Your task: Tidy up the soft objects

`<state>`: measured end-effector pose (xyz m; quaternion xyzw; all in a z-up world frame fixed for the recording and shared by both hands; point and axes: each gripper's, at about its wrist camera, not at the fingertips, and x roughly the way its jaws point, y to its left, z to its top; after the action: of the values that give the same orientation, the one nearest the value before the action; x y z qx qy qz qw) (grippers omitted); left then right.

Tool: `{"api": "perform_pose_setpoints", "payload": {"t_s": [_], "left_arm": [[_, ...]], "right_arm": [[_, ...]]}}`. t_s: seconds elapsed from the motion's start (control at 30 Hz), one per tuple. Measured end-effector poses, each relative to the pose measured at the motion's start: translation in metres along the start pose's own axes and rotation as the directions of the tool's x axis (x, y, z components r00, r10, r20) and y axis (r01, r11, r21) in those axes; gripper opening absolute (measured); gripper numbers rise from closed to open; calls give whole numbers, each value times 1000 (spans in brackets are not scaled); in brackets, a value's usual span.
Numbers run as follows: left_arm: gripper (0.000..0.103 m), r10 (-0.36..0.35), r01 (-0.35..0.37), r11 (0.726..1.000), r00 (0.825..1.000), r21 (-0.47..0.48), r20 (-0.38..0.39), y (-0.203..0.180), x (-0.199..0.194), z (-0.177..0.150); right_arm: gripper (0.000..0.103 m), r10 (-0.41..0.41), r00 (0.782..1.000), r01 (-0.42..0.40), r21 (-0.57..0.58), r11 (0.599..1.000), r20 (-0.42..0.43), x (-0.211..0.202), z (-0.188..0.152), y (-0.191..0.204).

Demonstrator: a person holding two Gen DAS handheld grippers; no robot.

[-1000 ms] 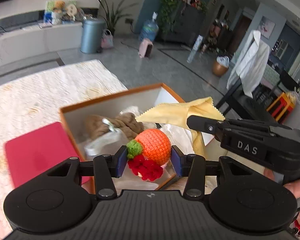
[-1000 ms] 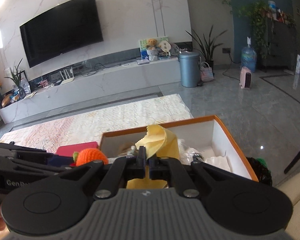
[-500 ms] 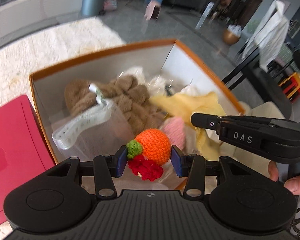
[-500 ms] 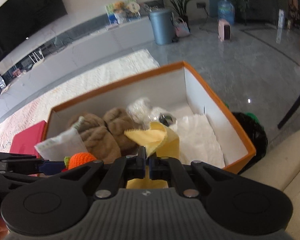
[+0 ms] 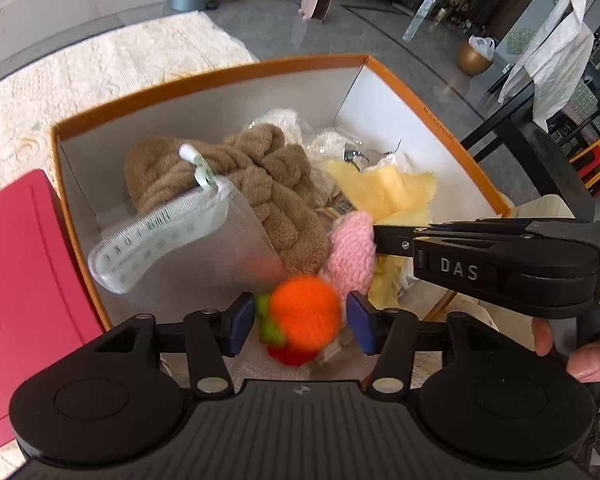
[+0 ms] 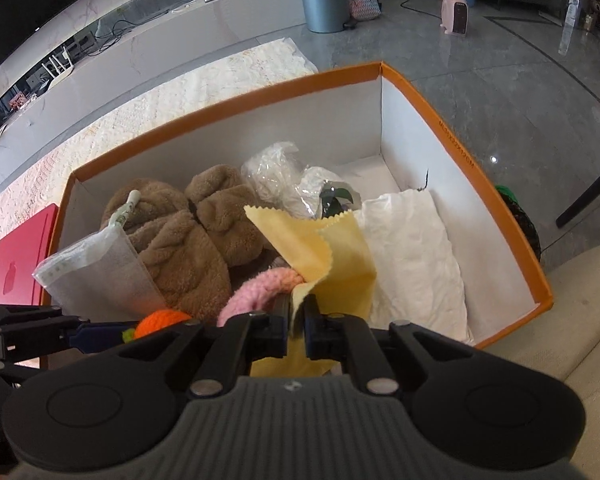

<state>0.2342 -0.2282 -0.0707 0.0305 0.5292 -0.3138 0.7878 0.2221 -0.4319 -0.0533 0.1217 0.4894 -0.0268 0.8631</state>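
The orange-rimmed white cardboard box (image 6: 456, 148) holds brown fleece (image 6: 188, 240) and a white bag. Over its near end the right gripper (image 6: 298, 316), jaws parting, has the yellow pinked-edge cloth (image 6: 340, 252) between them, its length running away into the box. The left gripper (image 5: 300, 322), jaws widening, flanks the blurred round orange crocheted fruit (image 5: 304, 312), its green tuft pointing left.
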Motion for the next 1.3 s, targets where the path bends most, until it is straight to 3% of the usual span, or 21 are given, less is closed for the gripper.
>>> {"api": "perform_pose_setpoints", "payload": {"t_s": [0.1,0.13,0.27,0.4,0.5,0.63,0.73,0.87,1.13,1.2,1.3], "left_arm": [[70,-9,9,1000,1000,5,21,-2,-9,-1],[71,-7,7,1000,1000,5,30,-2,-12,-1],[71,-9,9,1000,997,2,76,-5,-32,-1],[71,11,-14,1000,988,19,151,-6,-63,-5],[69,42,-50,998,974,31,221,-7,-90,-11],[69,106,-131,990,935,51,338,-11,-125,-25],[69,154,-199,978,891,62,427,-15,-149,-38],[69,221,-291,956,802,41,555,-19,-177,-61],[73,330,-376,921,622,-99,711,-16,-221,-103],[88,367,-417,901,588,-119,720,-16,-227,-113],[93,433,-475,863,527,-169,731,-16,-231,-130]], "right_arm": [[37,-3,999,4,-9,1000,37,-12,0,3],[41,2,999,-1,-9,1000,47,-17,-1,3],[45,7,996,-5,-17,1000,88,-37,1,9],[59,5,990,0,-37,999,144,-64,3,20],[67,7,981,4,-55,998,194,-86,3,29],[77,18,966,-1,-67,998,256,-115,1,41],[84,14,954,5,-61,998,300,-136,-4,49],[90,28,929,-6,-60,998,369,-166,-18,62],[100,90,830,-27,-122,992,550,-205,-72,93],[100,90,820,-7,-146,989,566,-208,-86,102],[100,83,817,19,-170,985,571,-209,-106,116]]}}
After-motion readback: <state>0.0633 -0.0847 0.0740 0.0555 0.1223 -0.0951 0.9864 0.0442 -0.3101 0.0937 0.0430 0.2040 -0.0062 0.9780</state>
